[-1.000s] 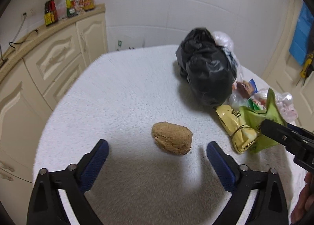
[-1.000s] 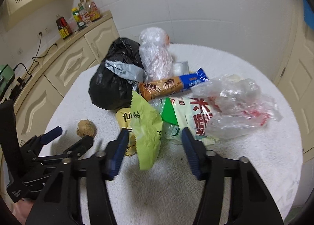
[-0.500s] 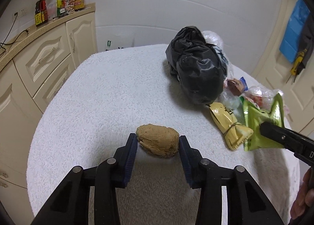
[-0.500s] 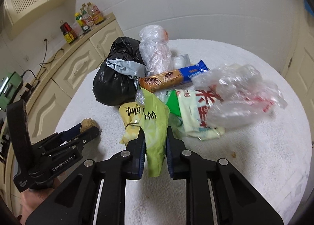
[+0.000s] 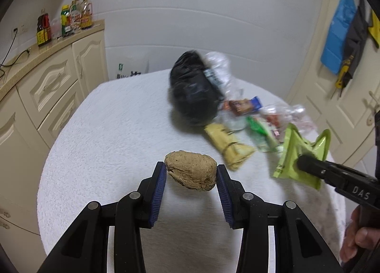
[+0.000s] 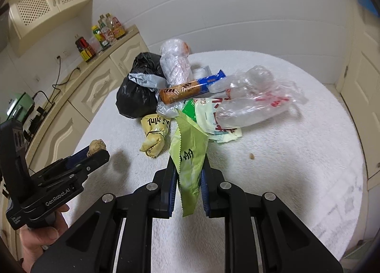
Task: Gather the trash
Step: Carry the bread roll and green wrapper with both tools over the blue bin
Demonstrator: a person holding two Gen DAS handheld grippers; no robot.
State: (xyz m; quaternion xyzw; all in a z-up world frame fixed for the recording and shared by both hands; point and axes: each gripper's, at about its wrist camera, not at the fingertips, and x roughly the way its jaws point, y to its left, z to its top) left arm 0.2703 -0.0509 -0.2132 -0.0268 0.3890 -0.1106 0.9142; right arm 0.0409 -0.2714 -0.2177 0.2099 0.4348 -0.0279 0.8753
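The left gripper (image 5: 191,173), angled down, clamps a brown lump (image 5: 191,170) above the white table (image 5: 114,125). The right gripper (image 6: 188,175), also tilted down, pinches a green wrapper (image 6: 190,154). Behind both lies a knotted black bag (image 6: 136,97) among wrappers.

– What stands along the wall?
– Cream cabinets (image 5: 54,87) under a countertop (image 6: 78,70), with bottles (image 5: 76,17) of oil and sauce on it and a black cable (image 6: 57,87) trailing across.
– And higher up?
– A wall cupboard (image 6: 47,4) with perforated doors. Opposite, a cream door (image 5: 344,111) with a blue cloth (image 5: 337,32) hanging on it.
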